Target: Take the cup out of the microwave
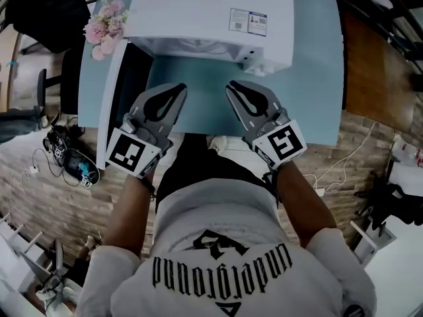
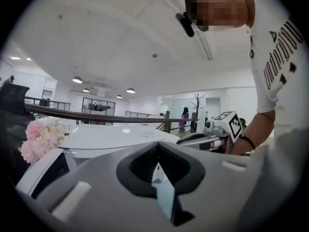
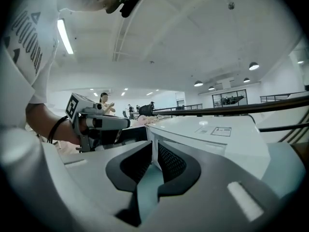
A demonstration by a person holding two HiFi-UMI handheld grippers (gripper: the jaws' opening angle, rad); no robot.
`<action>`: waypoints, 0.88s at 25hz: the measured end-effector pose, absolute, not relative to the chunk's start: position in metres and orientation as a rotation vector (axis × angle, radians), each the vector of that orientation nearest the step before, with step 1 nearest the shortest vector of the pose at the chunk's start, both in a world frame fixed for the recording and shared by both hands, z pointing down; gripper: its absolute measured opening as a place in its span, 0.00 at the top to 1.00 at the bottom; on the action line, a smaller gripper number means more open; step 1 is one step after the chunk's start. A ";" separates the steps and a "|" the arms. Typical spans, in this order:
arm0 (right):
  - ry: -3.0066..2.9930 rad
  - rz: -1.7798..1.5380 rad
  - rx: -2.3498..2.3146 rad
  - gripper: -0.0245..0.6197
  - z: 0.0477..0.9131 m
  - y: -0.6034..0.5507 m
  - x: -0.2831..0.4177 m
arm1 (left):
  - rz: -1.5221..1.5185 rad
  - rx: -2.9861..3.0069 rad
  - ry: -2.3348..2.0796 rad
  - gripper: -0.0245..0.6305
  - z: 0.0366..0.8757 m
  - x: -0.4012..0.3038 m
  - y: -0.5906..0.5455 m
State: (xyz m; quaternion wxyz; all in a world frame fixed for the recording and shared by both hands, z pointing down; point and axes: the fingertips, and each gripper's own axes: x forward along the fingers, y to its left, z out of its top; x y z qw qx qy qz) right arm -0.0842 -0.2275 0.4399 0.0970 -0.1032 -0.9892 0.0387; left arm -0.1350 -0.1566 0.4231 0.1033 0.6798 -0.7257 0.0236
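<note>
Two grippers hang side by side over the pale blue table (image 1: 317,78), both noses aimed at the front of the white microwave (image 1: 205,12). Its door (image 1: 122,78) stands swung wide open on the left, dark window facing inward. The left gripper (image 1: 179,90) sits just beside that door, jaws pinched together at the tips with nothing in them. Over on the other side, the right gripper (image 1: 232,88) has its jaws a sliver apart, just a thin slit between the pads, and they are empty too. Neither one touches the oven; each tip stops short of its front edge. Pink flowers (image 1: 102,25) sit just beside the microwave's left side. And the cup? Can't see it from any angle: the oven's top hides the cavity.
</note>
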 end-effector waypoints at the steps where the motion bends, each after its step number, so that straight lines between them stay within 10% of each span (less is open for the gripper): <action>1: -2.929 0.119 -0.309 0.93 0.447 -0.227 -0.093 | 0.069 1.996 -2.138 0.89 0.430 -0.139 -0.159; 22: -2.829 0.252 -0.250 0.78 0.587 -0.241 -0.216 | -0.006 1.903 -2.138 0.89 0.517 -0.213 -0.176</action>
